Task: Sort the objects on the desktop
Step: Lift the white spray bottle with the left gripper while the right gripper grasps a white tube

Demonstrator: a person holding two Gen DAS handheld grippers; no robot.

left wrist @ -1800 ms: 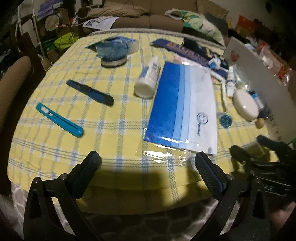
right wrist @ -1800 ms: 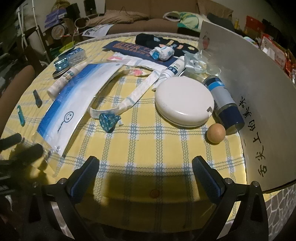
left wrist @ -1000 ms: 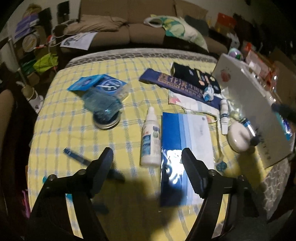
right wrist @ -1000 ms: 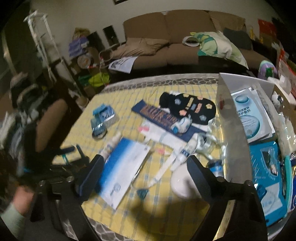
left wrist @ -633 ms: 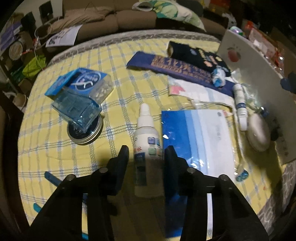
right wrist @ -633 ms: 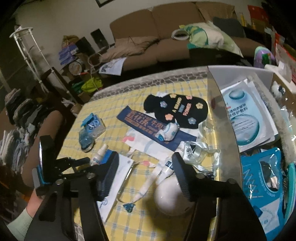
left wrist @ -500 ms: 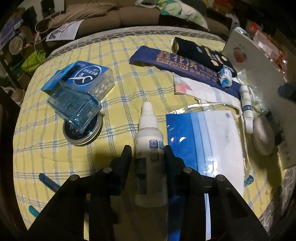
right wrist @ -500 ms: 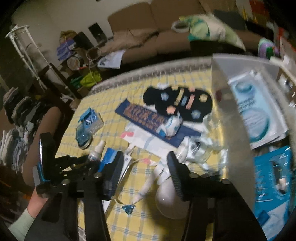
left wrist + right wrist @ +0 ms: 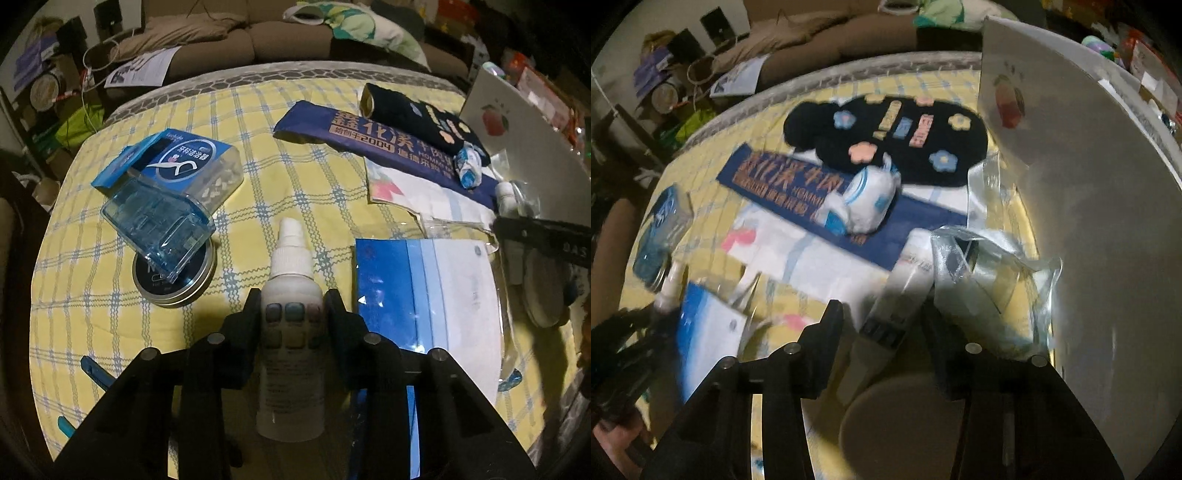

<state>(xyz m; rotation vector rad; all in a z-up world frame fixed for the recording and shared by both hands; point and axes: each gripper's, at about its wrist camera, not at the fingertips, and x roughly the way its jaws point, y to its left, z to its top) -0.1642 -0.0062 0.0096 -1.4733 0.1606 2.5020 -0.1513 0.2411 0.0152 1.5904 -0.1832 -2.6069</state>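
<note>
My left gripper clamped the white spray bottle. My right gripper hung open astride a white tube, not touching it.

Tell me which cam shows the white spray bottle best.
Left wrist. The spray bottle lies centered and sharp between the left gripper fingers, which press both its sides, nozzle pointing away. The right wrist view shows only its nozzle end, small and blurred at the left edge, beside the blue pouch.
</note>
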